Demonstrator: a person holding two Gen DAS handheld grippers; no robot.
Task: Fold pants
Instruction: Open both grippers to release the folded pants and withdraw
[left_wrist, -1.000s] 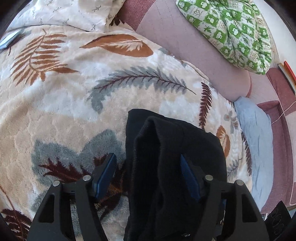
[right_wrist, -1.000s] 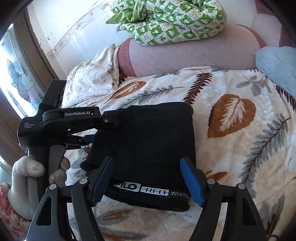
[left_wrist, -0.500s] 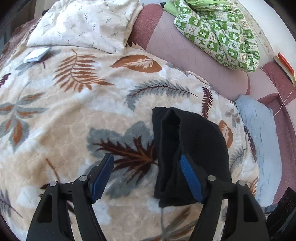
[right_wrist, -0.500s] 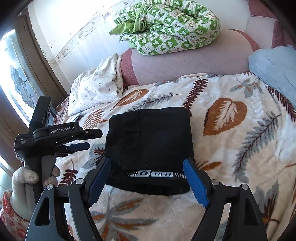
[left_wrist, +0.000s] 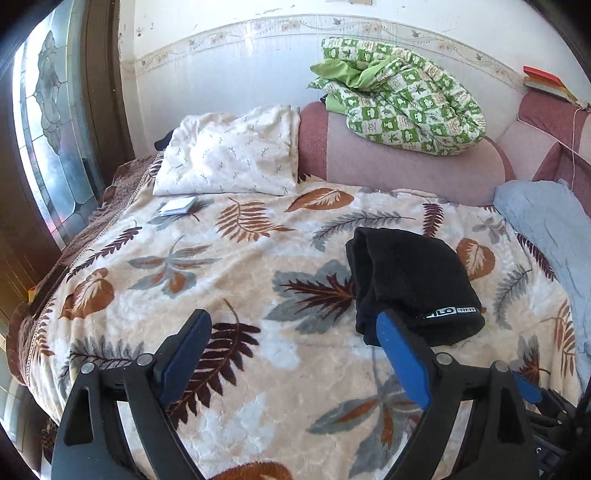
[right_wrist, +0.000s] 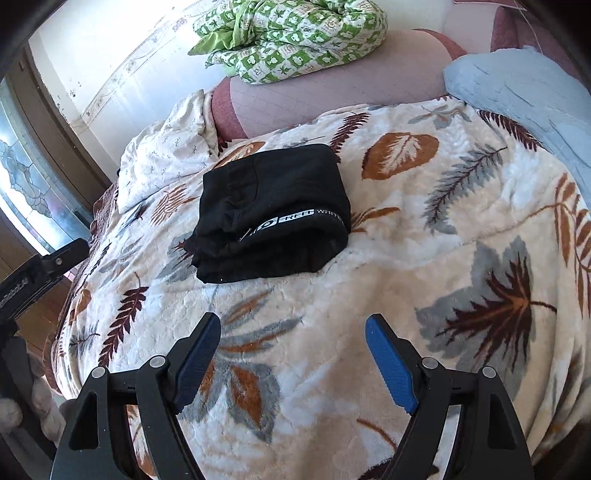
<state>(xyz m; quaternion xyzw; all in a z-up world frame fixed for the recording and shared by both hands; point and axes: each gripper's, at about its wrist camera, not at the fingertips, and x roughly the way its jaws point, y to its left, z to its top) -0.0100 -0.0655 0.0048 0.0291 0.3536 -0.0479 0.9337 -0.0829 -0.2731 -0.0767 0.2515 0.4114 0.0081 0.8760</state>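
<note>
The black pants (left_wrist: 410, 280) lie folded into a compact bundle on the leaf-patterned blanket (left_wrist: 221, 280), with a white-lettered waistband facing me. They also show in the right wrist view (right_wrist: 273, 210). My left gripper (left_wrist: 291, 332) is open and empty, held back above the blanket, to the left of and short of the bundle. My right gripper (right_wrist: 291, 336) is open and empty, well short of the pants. Part of the left gripper's body (right_wrist: 40, 269) shows at the left edge of the right wrist view.
A white pillow (left_wrist: 229, 151) and a small white packet (left_wrist: 177, 206) lie at the back left. A green checked quilt (left_wrist: 399, 107) sits on the pink bolster (left_wrist: 406, 166). A blue cloth (left_wrist: 546, 229) lies at the right. A stained-glass window (left_wrist: 48, 140) is left.
Both grippers have pulled back and up from the folded pants. The left gripper, which straddled the bundle's edge a second ago, is now clear of it. The pants lie still.
</note>
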